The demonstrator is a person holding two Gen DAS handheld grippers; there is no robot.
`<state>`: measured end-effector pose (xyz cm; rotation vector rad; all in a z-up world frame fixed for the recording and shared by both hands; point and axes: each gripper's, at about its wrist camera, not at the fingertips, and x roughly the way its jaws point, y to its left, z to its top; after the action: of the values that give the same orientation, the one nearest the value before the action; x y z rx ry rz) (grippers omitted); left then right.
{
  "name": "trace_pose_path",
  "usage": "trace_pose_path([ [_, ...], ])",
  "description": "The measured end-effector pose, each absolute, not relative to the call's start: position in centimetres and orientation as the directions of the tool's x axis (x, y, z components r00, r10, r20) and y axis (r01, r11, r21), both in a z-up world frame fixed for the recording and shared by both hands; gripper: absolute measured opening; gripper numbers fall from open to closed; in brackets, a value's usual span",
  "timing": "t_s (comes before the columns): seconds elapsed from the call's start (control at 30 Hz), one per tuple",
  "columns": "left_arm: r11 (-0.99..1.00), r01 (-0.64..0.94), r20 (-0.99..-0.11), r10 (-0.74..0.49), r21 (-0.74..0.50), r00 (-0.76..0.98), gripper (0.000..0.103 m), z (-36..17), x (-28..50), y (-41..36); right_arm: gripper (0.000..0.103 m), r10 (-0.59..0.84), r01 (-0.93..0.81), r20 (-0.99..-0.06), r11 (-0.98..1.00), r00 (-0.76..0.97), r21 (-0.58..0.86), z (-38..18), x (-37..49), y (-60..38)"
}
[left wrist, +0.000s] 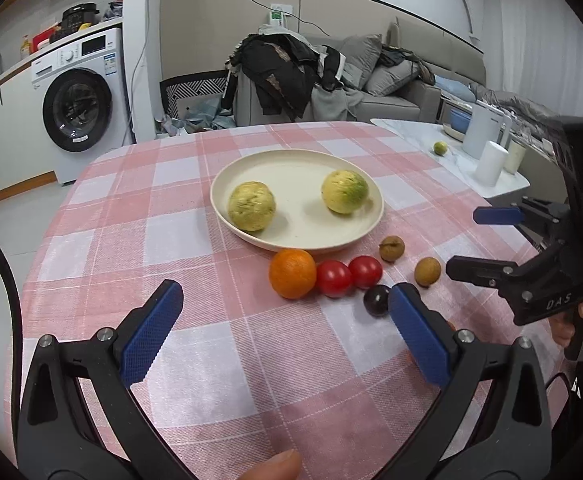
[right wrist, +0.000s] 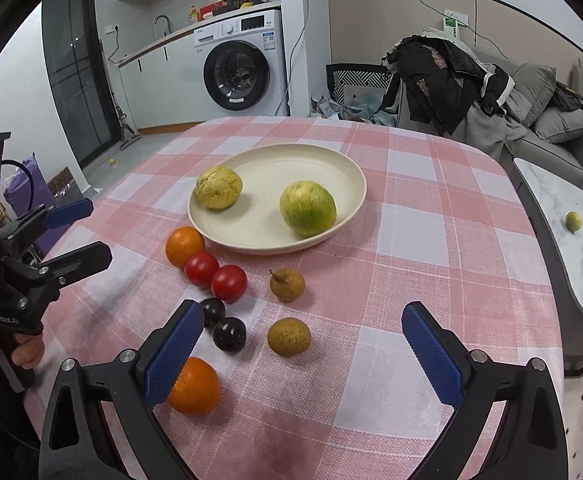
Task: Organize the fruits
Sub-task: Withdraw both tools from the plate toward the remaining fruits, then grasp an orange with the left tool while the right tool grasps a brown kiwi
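A cream plate (left wrist: 303,168) (right wrist: 275,168) on the pink checked tablecloth holds two yellow-green fruits (left wrist: 251,206) (left wrist: 344,192) (right wrist: 218,187) (right wrist: 308,209). In front of it lie an orange (left wrist: 292,273) (right wrist: 184,246), two red tomatoes (left wrist: 334,278) (left wrist: 365,272) (right wrist: 201,269) (right wrist: 229,283), two brown longans (left wrist: 392,248) (left wrist: 427,271) (right wrist: 287,284) (right wrist: 288,337), dark plums (left wrist: 376,300) (right wrist: 229,334) (right wrist: 212,312) and a second orange (right wrist: 194,386). My left gripper (left wrist: 281,300) (right wrist: 81,232) is open and empty, short of the fruit row. My right gripper (right wrist: 303,324) (left wrist: 471,240) is open and empty above the near longan.
A marble side table (left wrist: 423,140) (right wrist: 559,200) at the right carries a small green fruit (left wrist: 440,147) (right wrist: 573,221), a white jug and cups. A washing machine, a clothes-covered chair and a sofa stand behind the table.
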<state>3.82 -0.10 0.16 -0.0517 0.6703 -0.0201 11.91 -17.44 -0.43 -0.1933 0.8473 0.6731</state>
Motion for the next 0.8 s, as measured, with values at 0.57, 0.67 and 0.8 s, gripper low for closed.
trace_pose_path([
  [0.57, 0.978, 0.187, -0.700, -0.194, -0.088, 0.687, 0.103, -2.6, 4.3, -5.1, 0.101, 0.457, -0.656, -0.801, 0.747, 0.387, 0.109, -2.0, 12.2, -18.5],
  [0.67, 0.973, 0.218, -0.710, -0.206, -0.076, 0.673, 0.103, -2.9, 4.2, -6.2, 0.097, 0.460, -0.667, -0.807, 0.737, 0.369, 0.115, -2.3, 12.1, -18.4],
  [0.8, 0.961, 0.261, -0.734, -0.242, -0.091, 0.635, 0.100, -3.7, 4.3, -7.3, 0.090, 0.498, -0.673, -0.806, 0.718, 0.320, 0.176, -2.2, 12.2, -18.5],
])
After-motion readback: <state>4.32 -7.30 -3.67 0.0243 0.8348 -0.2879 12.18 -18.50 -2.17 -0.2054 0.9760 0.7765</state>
